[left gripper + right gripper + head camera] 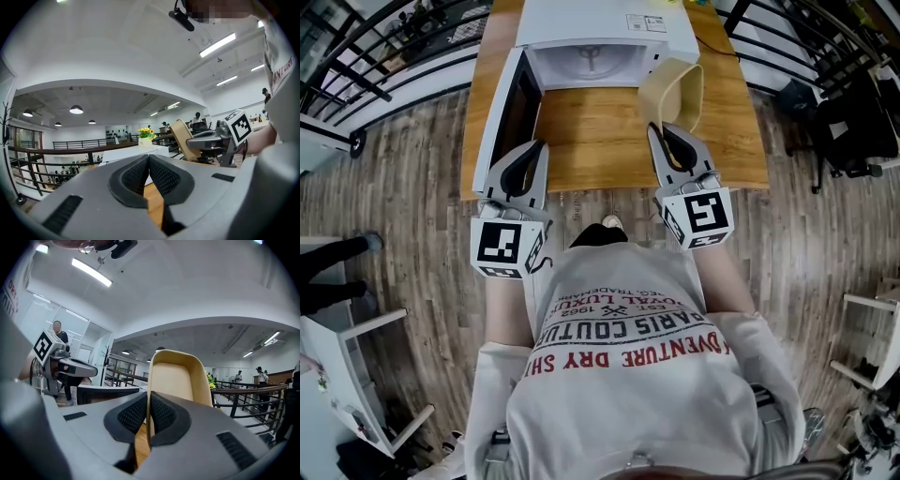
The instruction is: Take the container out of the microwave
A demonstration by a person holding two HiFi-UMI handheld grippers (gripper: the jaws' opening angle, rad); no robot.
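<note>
The beige container (672,94) hangs in the air, tipped on its side, over the wooden table (600,155) just right of the microwave's open mouth. My right gripper (661,129) is shut on its rim; in the right gripper view the thin wall (176,376) stands pinched between the pads of the right gripper (149,397). The white microwave (591,37) sits at the table's far side with its door (502,108) swung out to the left. My left gripper (539,145) hovers by that door, shut with nothing in it, as the left gripper view shows (148,157).
The microwave's cavity shows its turntable support (592,58). Black railings (384,47) run along both sides beyond the table. A white chair (337,347) stands on the floor at the left, and a black office chair (853,122) at the right.
</note>
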